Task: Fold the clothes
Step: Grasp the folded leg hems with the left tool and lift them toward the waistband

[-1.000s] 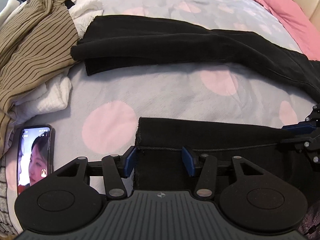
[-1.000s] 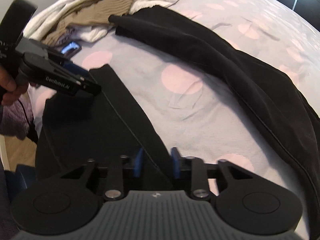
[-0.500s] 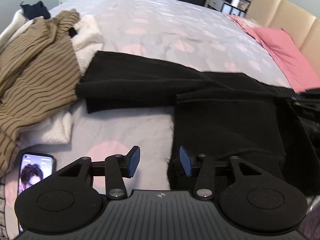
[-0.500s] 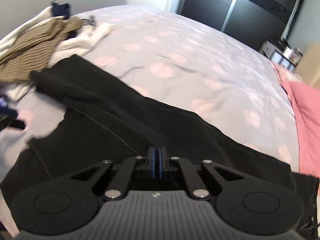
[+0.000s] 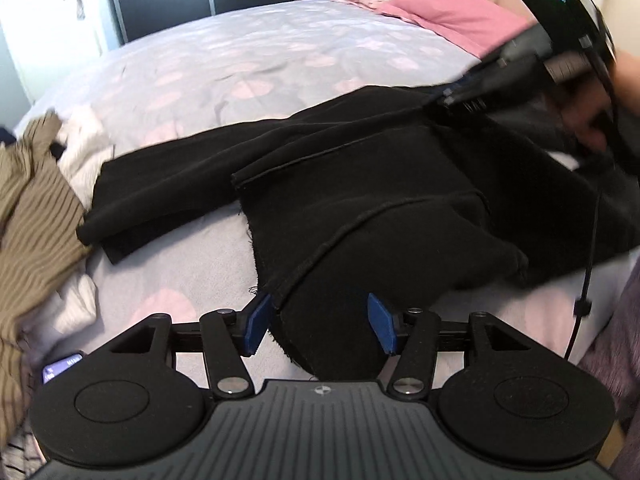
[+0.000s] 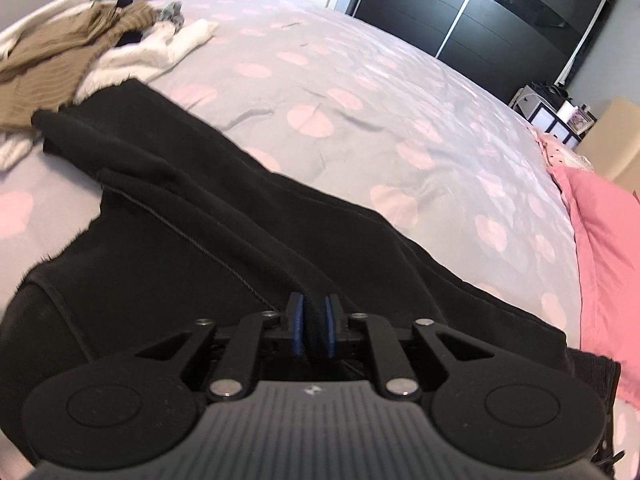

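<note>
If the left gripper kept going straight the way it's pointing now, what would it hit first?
Most likely the black garment: a fold of it already lies between the opening fingers of the left gripper and spreads right ahead of them. The spotted bedspread only comes beyond, though depth is hard to judge.

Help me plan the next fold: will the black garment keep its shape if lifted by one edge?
Probably not. The black garment already sags and creases over the bedspread, so it looks floppy. It seems thick and probably fairly heavy, likely to drape from the opening left gripper. Its frayed hem suggests little slipperiness.
</note>
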The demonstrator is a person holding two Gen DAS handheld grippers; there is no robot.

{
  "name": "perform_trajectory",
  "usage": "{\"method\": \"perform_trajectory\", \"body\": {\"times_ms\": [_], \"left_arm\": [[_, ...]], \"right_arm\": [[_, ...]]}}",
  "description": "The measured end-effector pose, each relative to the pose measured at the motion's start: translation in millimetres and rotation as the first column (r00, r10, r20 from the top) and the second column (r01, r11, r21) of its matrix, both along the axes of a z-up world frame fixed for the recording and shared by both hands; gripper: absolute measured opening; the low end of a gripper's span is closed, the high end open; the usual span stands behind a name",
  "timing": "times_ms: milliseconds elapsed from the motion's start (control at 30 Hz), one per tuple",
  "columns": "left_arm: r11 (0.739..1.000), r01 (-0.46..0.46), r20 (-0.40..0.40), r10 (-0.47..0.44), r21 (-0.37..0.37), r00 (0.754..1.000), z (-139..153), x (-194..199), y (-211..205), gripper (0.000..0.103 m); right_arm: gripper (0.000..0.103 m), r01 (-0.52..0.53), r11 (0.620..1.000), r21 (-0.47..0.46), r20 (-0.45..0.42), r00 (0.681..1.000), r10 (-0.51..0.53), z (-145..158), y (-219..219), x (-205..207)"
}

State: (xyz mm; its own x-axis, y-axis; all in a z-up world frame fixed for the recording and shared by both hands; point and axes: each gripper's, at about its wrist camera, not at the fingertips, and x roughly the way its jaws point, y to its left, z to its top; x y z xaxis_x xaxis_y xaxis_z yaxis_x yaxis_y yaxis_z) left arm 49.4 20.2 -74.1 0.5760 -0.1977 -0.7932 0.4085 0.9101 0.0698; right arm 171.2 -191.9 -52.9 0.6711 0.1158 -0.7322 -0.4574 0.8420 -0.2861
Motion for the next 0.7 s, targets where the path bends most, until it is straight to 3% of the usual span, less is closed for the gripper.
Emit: {"method": "perform_trajectory", "body": {"times_ms": [67,233,367,533,633,700], "left_arm": [[0.999,0.021,0.019,-0.021,0.034,1.0,1,-6,-5,0.051],[0.991,0.086,0.031,-0.09,0.103,0.995,6,-24,-14,0.052],[0.982,0.15,0.024,-0.154,0.111,0.988,8,-39,-21,0.059],[0.964,0.181,0.052,-0.194,0.194,0.98,-12,-41,-37,0.06],[0.953,0.18,0.079,-0.205,0.244,0.976,-30,-38,-44,0.055],[0.947,0.172,0.108,-0.207,0.271,0.972,-37,-36,-47,0.042]], "right_arm": [[0.036,-0.003,1.0,0.013,0.013,1.0,0.002,5,-2,-4],[0.04,0.001,0.999,0.033,0.023,1.0,-0.002,12,-12,-15],[0.044,0.029,0.999,0.04,0.02,0.999,-0.03,13,-24,-21],[0.045,0.065,0.997,0.041,0.004,0.998,-0.065,10,-38,-29],[0.047,0.075,0.996,0.041,0.001,0.997,-0.075,9,-45,-34],[0.048,0.081,0.996,0.041,0.002,0.997,-0.082,9,-50,-38]]}}
